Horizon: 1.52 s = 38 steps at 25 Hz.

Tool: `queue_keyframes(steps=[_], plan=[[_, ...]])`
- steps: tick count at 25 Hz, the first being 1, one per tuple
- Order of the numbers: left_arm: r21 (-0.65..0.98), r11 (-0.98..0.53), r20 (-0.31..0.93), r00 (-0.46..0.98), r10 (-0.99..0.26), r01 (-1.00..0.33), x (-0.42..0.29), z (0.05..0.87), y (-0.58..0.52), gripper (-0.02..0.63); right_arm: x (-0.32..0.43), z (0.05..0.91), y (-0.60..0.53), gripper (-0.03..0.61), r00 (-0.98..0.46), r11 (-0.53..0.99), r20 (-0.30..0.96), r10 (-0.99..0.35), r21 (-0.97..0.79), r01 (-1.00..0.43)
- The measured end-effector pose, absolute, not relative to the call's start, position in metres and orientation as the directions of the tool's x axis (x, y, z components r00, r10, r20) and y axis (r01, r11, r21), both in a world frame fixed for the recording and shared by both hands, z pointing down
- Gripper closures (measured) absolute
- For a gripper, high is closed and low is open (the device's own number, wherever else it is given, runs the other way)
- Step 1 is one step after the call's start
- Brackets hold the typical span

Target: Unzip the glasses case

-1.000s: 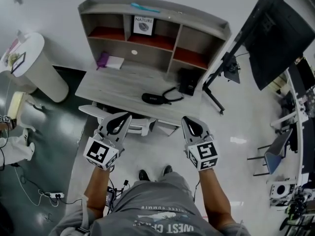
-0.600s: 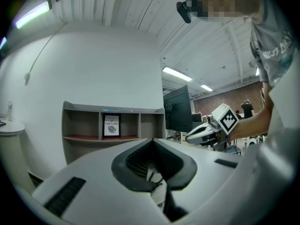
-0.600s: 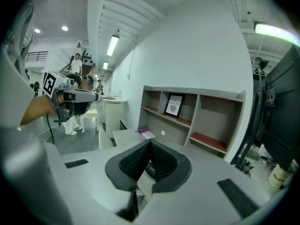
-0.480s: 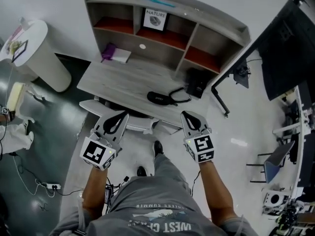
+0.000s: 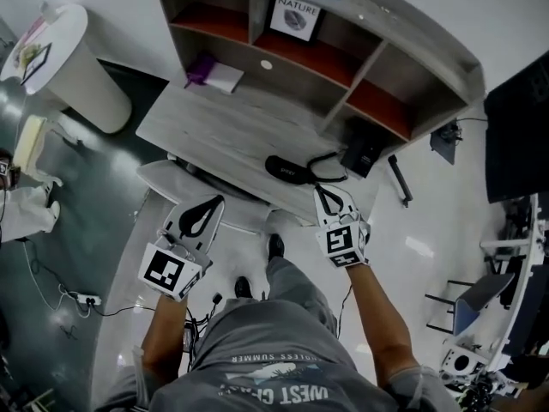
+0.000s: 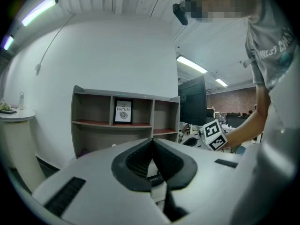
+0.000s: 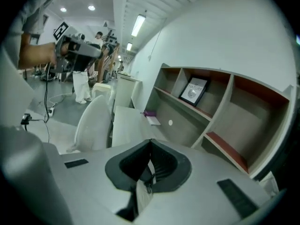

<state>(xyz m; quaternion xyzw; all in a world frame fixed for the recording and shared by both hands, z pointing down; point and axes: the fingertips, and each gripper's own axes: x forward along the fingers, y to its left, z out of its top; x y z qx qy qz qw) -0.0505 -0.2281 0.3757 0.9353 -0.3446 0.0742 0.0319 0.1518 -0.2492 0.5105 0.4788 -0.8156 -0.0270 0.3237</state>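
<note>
Grey wood desk [image 5: 214, 127]: broad top with a shelf unit along the far edge; bears the task's thing close to the near edge, toward the right end.
Left gripper [image 5: 206, 213]: jaws pressed together with nothing between them; hangs off the near edge of the desk, left of the case and well apart from it.
Right gripper [image 5: 327, 196]: jaws likewise closed and empty; sits over the desk's near edge, just near of the case's right end, not touching.
Black glasses case [image 5: 289, 169]: lies flat, long axis running left to right, closed as far as can be told; black box [image 5: 362, 154] stands just beyond to the right.
Handling, as a judgement: light, probably a semi-stiff shell under a fabric skin; likely to skate over the smooth wood under any pull along the zip unless pinned; not fragile, though apt to dent under a hard squeeze.
Where to hold, as a judgement: one gripper across the short width at one end, clear of the zip line, to steady; the other on the zip pull.
Cord loop [image 5: 328, 163]: black, curls off the case's right end; joined or merely touching, cannot tell.
Zip pull: too small to make out; thin and likely slippery, so calls for a square pinch.
</note>
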Motion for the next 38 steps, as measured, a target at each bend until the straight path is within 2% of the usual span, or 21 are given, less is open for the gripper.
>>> queue_keyframes(steps=[9, 13, 21, 28, 30, 38], plan=[[0.042, -0.7, 0.22, 0.69, -0.689, -0.713, -0.057, 0.405, -0.25, 0.614, 0.136, 0.608, -0.287, 0.548, -0.363, 0.72, 0.628, -0.688, 0.532, -0.446], [0.052, -0.681, 0.245, 0.671, -0.7, -0.73, -0.058, 0.416, -0.254, 0.614, 0.134, 0.654, -0.294, 0.492, -0.355, 0.774, 0.688, -0.633, 0.544, -0.325], [0.072, -0.655, 0.289, 0.644, -0.708, -0.752, -0.062, 0.436, -0.259, 0.614, 0.137, 0.72, -0.306, 0.416, -0.34, 0.84, 0.769, -0.542, 0.509, -0.189], [0.092, -0.64, 0.315, 0.633, -0.708, -0.762, -0.062, 0.451, -0.26, 0.614, 0.142, 0.761, -0.313, 0.349, -0.324, 0.878, 0.816, -0.478, 0.455, -0.148], [0.096, -0.638, 0.323, 0.63, -0.706, -0.764, -0.062, 0.455, -0.261, 0.614, 0.143, 0.765, -0.319, 0.315, -0.332, 0.876, 0.811, -0.482, 0.453, -0.165], [0.116, -0.635, 0.345, 0.63, -0.695, -0.764, -0.057, 0.468, -0.264, 0.614, 0.155, 0.771, -0.351, 0.281, -0.362, 0.868, 0.791, -0.494, 0.426, -0.253]])
